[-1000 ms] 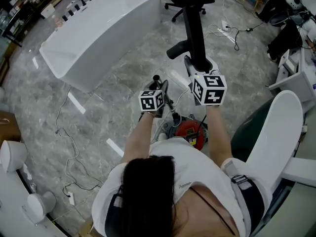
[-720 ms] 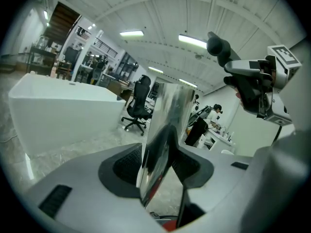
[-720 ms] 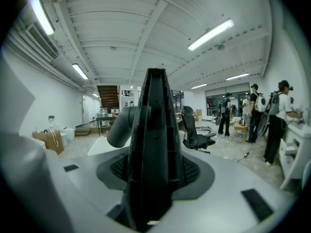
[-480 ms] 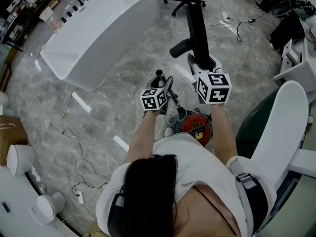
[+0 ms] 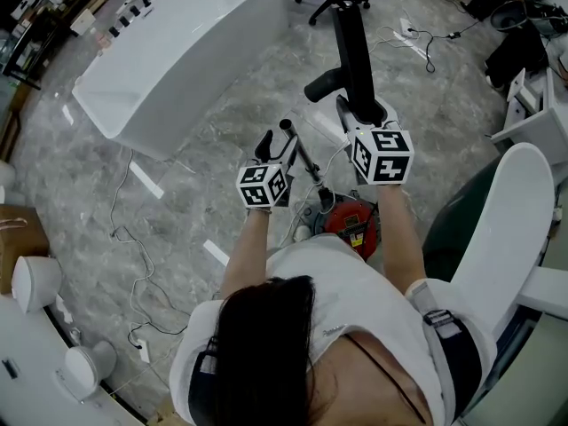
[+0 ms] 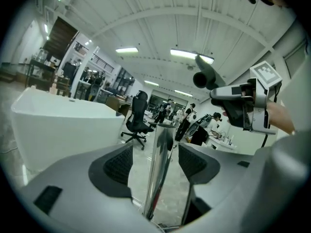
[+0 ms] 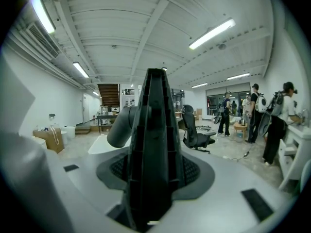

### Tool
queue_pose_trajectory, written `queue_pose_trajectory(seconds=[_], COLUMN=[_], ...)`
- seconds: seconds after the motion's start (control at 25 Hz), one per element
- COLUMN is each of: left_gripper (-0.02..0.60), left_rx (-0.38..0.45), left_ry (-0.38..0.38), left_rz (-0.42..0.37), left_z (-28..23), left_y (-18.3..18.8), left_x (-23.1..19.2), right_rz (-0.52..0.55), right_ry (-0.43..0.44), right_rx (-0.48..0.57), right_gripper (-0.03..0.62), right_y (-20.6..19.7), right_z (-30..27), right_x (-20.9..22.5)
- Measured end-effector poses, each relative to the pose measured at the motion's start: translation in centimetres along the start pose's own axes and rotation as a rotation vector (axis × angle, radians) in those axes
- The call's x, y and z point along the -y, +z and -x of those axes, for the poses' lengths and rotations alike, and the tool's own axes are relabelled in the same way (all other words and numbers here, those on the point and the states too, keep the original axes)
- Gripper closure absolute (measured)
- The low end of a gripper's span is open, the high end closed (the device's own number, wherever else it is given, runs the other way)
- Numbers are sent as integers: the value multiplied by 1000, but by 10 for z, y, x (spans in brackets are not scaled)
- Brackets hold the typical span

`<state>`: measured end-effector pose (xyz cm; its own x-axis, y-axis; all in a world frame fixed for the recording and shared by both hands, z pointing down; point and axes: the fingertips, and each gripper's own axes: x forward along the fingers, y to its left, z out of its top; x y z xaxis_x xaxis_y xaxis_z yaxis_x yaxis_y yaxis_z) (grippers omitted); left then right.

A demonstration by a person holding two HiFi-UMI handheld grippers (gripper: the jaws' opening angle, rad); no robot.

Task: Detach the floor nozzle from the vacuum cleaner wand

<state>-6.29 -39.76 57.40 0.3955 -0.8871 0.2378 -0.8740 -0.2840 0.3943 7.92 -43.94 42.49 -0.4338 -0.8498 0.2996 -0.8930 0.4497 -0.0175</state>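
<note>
The left gripper [image 5: 273, 145] is standing spread, its jaws having just been opening. The slim chrome wand tube [image 6: 159, 164] is rising between its dark ribbed pads [image 6: 119, 165] without touching either. In the head view the wand's upper end is showing bare, while its lower end is running down towards the round red vacuum canister [image 5: 348, 226] on the floor. To the right, the right gripper [image 5: 358, 114] is pinching the long black plastic floor nozzle [image 5: 349, 38] and holding it just beside the wand. The nozzle's curved neck [image 5: 321, 85] is hanging clear of the tube. Judging by that gap, the detaching is looking done. Only drawing the left gripper away and setting the nozzle down is remaining.
</note>
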Motion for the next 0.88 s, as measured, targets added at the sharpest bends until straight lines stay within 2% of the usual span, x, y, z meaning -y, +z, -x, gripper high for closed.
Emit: queue_pose_trajectory(seconds=[0.16, 0.24, 0.48, 0.72, 0.88], left_gripper=[302, 302, 304, 308, 361], left_rx=[95, 141, 220, 233, 266], left_ry=[48, 56, 64, 76, 104], left_rz=[57, 55, -33, -102, -175], left_z=[21, 28, 49, 69, 88], left_y=[29, 49, 100, 120, 131], left_x=[0, 5, 22, 35, 40], right_rz=[-8, -12, 6, 46, 59], right_ry=[6, 3, -1, -45, -72], right_rx=[2, 0, 1, 39, 73], right_gripper=[376, 376, 376, 376, 376], right_y=[-5, -8, -11, -10, -9], right_z=[3, 3, 8, 20, 28], right_x=[-6, -9, -20, -28, -36])
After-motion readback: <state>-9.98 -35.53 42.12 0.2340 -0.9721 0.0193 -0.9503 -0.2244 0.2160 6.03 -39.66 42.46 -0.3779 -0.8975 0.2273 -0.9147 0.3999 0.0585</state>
